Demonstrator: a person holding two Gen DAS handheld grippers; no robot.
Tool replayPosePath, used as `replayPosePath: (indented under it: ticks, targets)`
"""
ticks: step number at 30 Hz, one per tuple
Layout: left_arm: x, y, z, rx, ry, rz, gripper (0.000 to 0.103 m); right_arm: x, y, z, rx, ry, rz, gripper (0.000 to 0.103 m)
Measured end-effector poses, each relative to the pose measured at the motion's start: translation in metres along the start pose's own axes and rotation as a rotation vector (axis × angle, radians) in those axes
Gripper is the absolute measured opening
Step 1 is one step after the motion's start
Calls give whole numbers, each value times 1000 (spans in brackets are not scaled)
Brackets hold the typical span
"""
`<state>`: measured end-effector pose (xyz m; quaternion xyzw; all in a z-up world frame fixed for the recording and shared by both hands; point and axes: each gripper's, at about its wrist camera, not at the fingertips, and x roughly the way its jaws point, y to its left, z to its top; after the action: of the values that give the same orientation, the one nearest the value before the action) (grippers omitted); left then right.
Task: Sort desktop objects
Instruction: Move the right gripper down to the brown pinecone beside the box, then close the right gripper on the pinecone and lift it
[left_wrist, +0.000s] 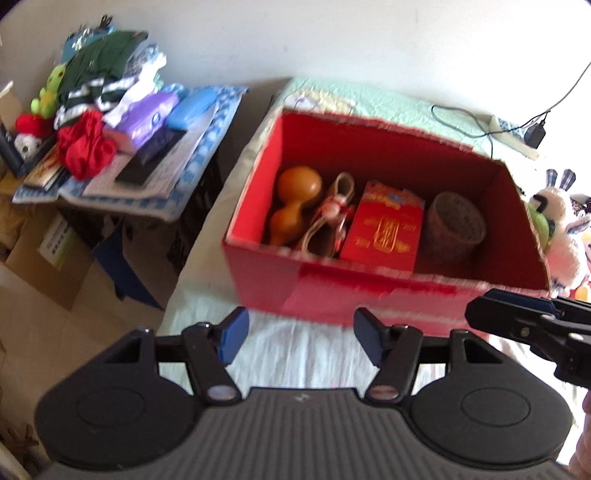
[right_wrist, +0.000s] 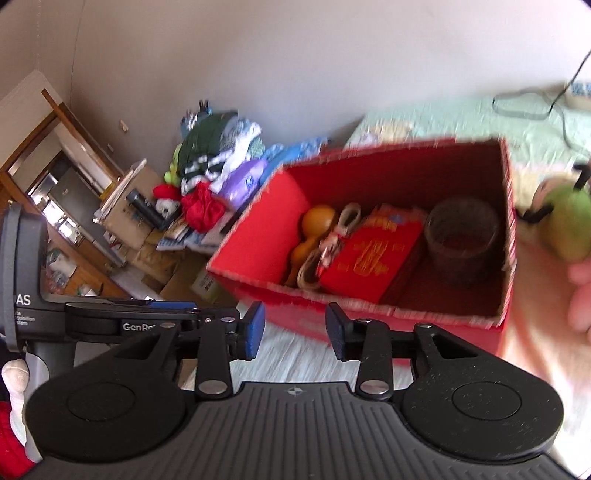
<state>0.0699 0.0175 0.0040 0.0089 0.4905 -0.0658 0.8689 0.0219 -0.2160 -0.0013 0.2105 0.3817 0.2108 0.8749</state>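
A red cardboard box (left_wrist: 273, 291) (right_wrist: 240, 251) stands open on a pale cloth. Inside lie an orange gourd (left_wrist: 295, 192) (right_wrist: 317, 219), a beige strap bundle with a small doll (left_wrist: 332, 214) (right_wrist: 332, 243), a red packet (left_wrist: 384, 229) (right_wrist: 369, 258) and a brown woven cup (left_wrist: 454, 225) (right_wrist: 461, 232). My left gripper (left_wrist: 301, 338) hangs open before the box's near wall, nothing between its fingers. My right gripper (right_wrist: 295, 332) is also open and empty, just short of the box; its side shows in the left wrist view (left_wrist: 517, 321).
A side table (left_wrist: 192, 155) left of the box carries piled clothes (left_wrist: 107, 74) (right_wrist: 214, 155), a red cloth (left_wrist: 86, 147) and plush toys. Stuffed toys (left_wrist: 554, 229) (right_wrist: 569, 225) sit to the box's right. A power strip and cable (left_wrist: 513, 136) lie behind it. Cardboard boxes (left_wrist: 48, 266) stand on the floor.
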Motion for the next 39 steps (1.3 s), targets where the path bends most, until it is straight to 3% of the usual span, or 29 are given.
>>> replayPosePath:
  ticks: [5, 10, 18, 21, 24, 27, 32, 35, 37, 39]
  targets:
    - [7, 16, -35, -14, 74, -31, 66, 27, -11, -17, 108, 137, 57, 41]
    - [15, 19, -64, -9, 122, -61, 76, 51, -15, -31, 189, 247, 84, 49]
    - [35, 19, -83, -37, 173, -126, 90, 66, -7, -46, 192, 332, 90, 49]
    - [42, 20, -84, -48, 187, -125, 90, 73, -7, -51, 194, 359, 85, 49]
    - [50, 18, -85, -51, 201, -139, 88, 82, -9, -54, 205, 383, 86, 49]
    - [58, 14, -85, -29, 224, -138, 77, 88, -11, -56, 218, 405, 91, 49]
    - [67, 16, -83, -43, 240, -162, 74, 97, -13, -58, 233, 430, 85, 48]
    - [71, 14, -81, -24, 251, -161, 68, 101, -14, -59, 237, 448, 87, 48]
    - [75, 12, -80, -17, 270, -176, 58, 103, -16, -60, 248, 467, 101, 46]
    - [77, 8, -79, 3, 279, -179, 56, 102, -18, -59, 257, 475, 109, 45]
